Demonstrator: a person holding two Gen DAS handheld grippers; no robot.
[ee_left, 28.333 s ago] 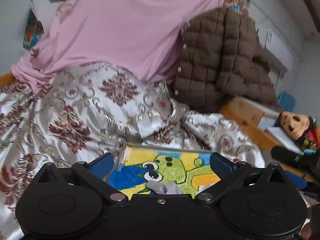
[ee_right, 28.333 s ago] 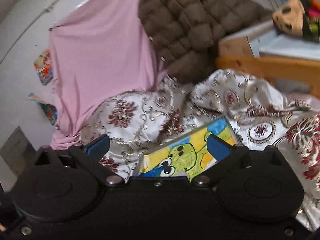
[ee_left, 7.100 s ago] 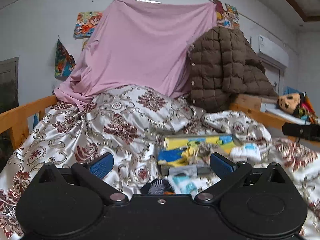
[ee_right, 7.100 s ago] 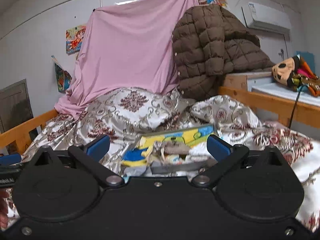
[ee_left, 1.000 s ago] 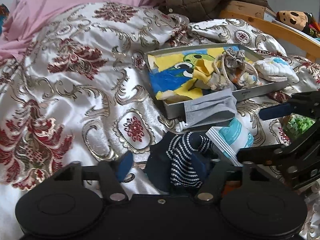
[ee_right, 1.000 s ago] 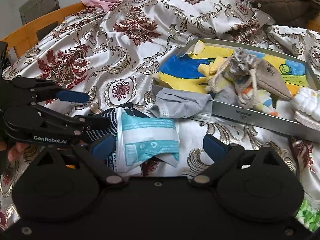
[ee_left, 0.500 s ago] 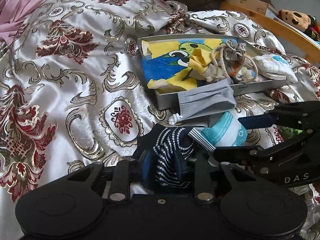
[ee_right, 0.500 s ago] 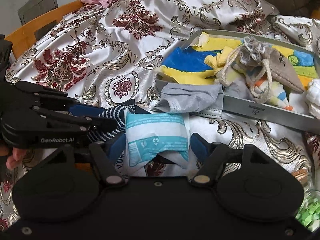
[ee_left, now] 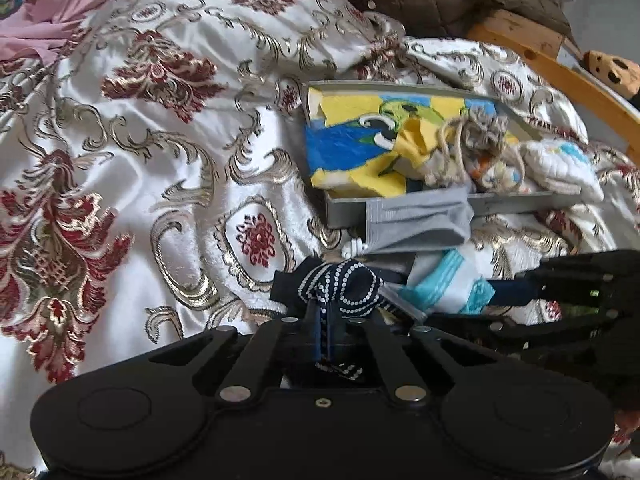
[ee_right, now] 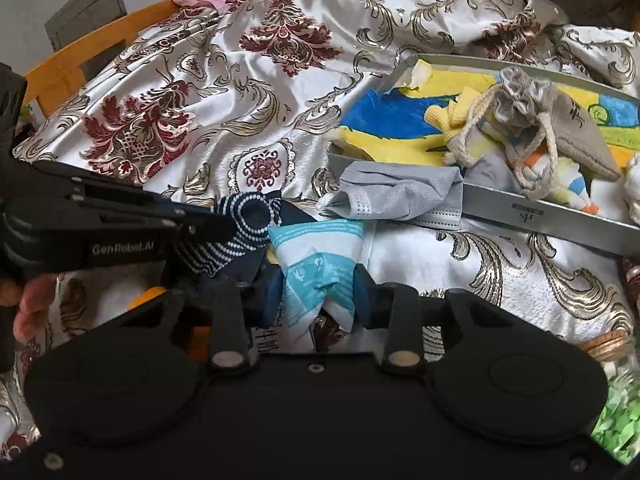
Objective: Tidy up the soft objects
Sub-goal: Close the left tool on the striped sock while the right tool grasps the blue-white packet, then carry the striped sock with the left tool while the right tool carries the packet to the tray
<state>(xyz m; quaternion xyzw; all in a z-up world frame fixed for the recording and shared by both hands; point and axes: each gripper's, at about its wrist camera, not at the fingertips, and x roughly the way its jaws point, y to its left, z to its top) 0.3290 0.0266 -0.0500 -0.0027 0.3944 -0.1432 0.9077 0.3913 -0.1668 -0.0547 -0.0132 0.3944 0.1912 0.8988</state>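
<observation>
On the left tool (ee_right: 216, 222) — white lettering "GenRobot.AI" — gripping a dotted sock (ee_right: 248, 216).

Jar (ee_right: 616, 364) cut off at the lower right edge; orange object (ee_right: 150, 294) mostly hidden behind the right gripper's body, identity unclear.

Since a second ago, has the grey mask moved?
No. The grey mask still hangs over the tray near wall.

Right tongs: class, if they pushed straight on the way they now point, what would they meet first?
Probably the grey face mask draped over the tray's near wall, just beyond the teal packet they grip; depth is uncertain.
</observation>
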